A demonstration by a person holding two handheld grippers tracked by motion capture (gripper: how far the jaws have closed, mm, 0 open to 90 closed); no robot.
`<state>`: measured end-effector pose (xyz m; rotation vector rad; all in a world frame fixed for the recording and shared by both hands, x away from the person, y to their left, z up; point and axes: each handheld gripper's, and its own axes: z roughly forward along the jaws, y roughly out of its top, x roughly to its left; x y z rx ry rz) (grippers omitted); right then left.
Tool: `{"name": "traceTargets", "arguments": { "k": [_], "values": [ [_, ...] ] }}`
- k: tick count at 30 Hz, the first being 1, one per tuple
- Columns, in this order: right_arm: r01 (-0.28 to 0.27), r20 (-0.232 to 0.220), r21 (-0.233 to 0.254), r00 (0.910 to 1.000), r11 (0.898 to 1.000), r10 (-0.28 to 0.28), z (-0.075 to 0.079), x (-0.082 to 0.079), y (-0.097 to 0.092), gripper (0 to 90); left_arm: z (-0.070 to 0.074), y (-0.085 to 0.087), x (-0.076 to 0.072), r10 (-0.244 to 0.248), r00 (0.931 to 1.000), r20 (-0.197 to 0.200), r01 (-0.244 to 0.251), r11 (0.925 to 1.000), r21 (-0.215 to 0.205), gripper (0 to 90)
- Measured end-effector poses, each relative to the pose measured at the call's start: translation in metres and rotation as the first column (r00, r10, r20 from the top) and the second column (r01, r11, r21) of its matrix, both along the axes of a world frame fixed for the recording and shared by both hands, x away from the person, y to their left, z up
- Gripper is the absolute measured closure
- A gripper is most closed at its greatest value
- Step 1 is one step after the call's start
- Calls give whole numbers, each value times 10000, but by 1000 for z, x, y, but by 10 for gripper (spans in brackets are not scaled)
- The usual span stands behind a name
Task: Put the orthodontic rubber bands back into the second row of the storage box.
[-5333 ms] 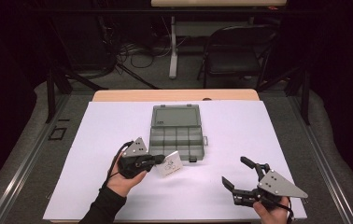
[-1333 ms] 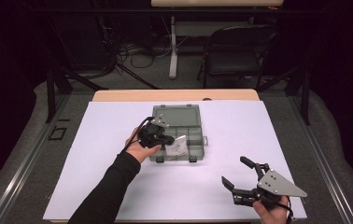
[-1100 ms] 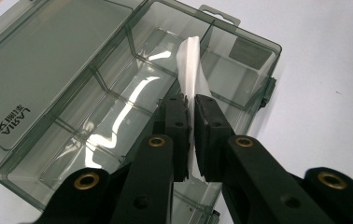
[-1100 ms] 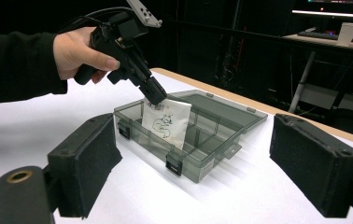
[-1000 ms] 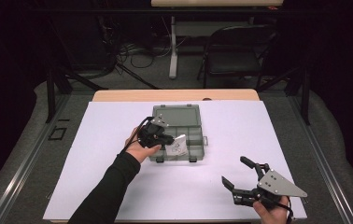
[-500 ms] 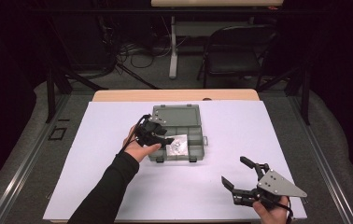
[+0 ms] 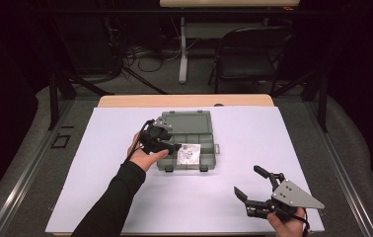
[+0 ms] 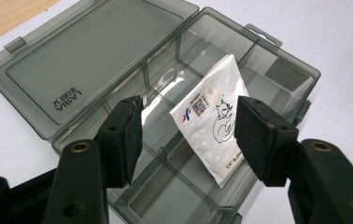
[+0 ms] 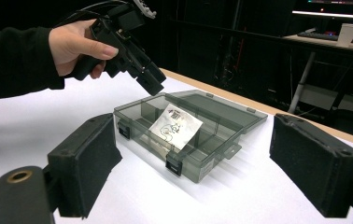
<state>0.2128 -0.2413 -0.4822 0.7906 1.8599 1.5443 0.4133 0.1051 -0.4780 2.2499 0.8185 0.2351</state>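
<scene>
Where smoky plastic box (image 8: 95, 70) gapes, glossy packet (image 8: 214, 126) leans.

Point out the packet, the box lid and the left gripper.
packet (image 8: 212, 116), left gripper view, printed face.
box lid (image 8: 86, 56), left gripper view, inner panel.
left gripper (image 7: 170, 148), high view, between its jaws.

White-covered table (image 7: 125, 197); open grey compartment box (image 7: 194, 143) on it.

Left gripper (image 7: 167, 144): black body, black padded fingers (image 8: 127, 135), brass screws. Right gripper (image 7: 251, 184): black, grey triangular plate at 3 o'clock. Left sleeve (image 7: 113, 197) black
</scene>
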Motion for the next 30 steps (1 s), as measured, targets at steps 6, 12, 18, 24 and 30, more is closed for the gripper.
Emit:
{"name": "traceTargets", "arguments": {
  "k": [6,12,18,24,30],
  "values": [
    [15,22,19,10000,10000,-15,0,0,0,143,3,4,-2,386,9992,117,-384,9991,-165,422],
    [-7,-20,-17,10000,10000,7,1,-1,0,144,12,10,-9,507,9982,324,-483,9963,-718,422],
    [17,32,31,10000,10000,-17,0,0,0,143,22,17,-20,510,9973,526,-447,9923,-1152,410],
    [14,31,58,10000,10000,-14,0,0,0,144,29,23,-28,487,9956,802,-373,9897,-1382,338],
    [29,33,73,10000,10000,-29,0,0,-1,144,27,27,-30,599,9953,765,-460,9842,-1711,266]
  ]
}}
